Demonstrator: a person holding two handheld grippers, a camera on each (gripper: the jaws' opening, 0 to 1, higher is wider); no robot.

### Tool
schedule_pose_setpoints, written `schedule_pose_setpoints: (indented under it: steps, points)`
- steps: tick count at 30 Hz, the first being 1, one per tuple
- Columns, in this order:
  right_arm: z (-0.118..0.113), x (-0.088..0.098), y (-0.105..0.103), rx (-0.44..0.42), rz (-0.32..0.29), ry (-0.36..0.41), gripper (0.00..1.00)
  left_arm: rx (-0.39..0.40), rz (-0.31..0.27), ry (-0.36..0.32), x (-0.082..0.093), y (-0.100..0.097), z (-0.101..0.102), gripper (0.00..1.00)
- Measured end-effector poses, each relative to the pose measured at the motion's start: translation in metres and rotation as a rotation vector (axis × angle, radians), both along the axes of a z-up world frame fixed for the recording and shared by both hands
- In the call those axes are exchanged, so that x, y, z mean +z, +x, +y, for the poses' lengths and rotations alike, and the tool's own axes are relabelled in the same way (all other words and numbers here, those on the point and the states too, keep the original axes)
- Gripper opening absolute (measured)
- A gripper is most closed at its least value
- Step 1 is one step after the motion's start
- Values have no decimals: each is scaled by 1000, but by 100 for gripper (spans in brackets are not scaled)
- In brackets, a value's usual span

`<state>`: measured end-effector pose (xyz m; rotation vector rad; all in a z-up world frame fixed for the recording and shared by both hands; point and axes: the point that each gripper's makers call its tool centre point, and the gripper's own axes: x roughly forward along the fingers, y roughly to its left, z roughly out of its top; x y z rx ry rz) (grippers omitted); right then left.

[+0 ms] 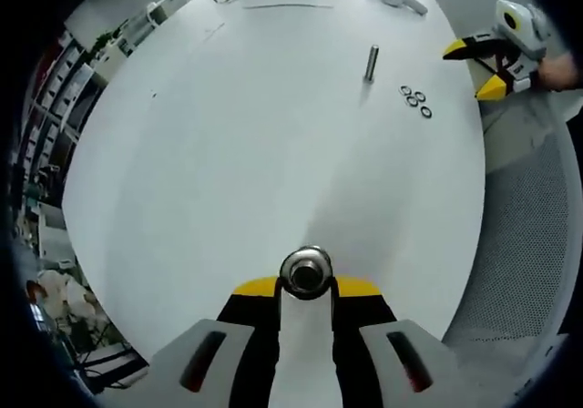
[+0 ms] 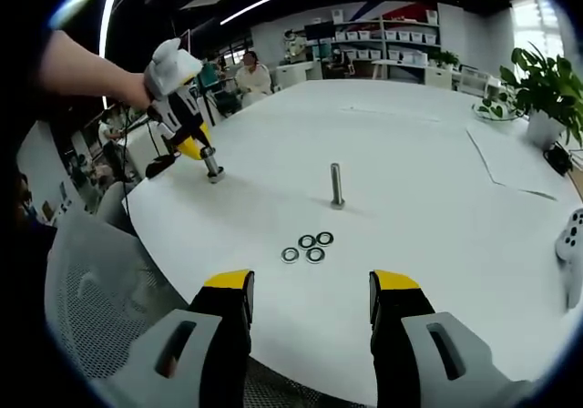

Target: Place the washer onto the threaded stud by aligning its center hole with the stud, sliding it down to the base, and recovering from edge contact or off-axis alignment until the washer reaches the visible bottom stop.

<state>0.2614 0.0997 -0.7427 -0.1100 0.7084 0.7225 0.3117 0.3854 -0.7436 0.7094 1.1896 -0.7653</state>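
Broadly, the round white table (image 2: 428, 198) offers wide bare surface around the work items, its near curved edge running just ahead of the right gripper (image 2: 310, 290), with a mesh chair back (image 2: 91, 280) below that edge on the left. In the right gripper view the jaws stand spread apart, nothing between them. Four washers (image 2: 307, 247) lie flat in a tight cluster on the table, just beyond the jaw tips and roughly centred between them. The threaded stud (image 2: 336, 186) stands upright farther on, apart from the washers, bare of any washer. The left gripper (image 1: 307, 285) is pinching a second stud (image 1: 306, 271) by its shaft, seen end-on between the yellow tips; in the right gripper view this stud's base sits on the table near the far left edge. A potted plant (image 2: 547, 89) and a game controller (image 2: 572, 235) occupy the right margin.
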Motion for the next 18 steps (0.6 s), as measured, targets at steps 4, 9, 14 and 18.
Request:
schedule_pose_setpoints:
  steps: [4,9,14,18]
  points:
    - [0,0,0,-1,1,-1,53,0,11,6,-7,-1,-1,18]
    - [0,0,0,-1,1,-2,53,-3,19,14,-15,-3,-1,18]
    - [0,0,0,-2,2,-2,53,3,21,20,-23,-1,0,18]
    - [0,0,0,-2,2,-3,53,9,24,17,-27,-2,-2,19]
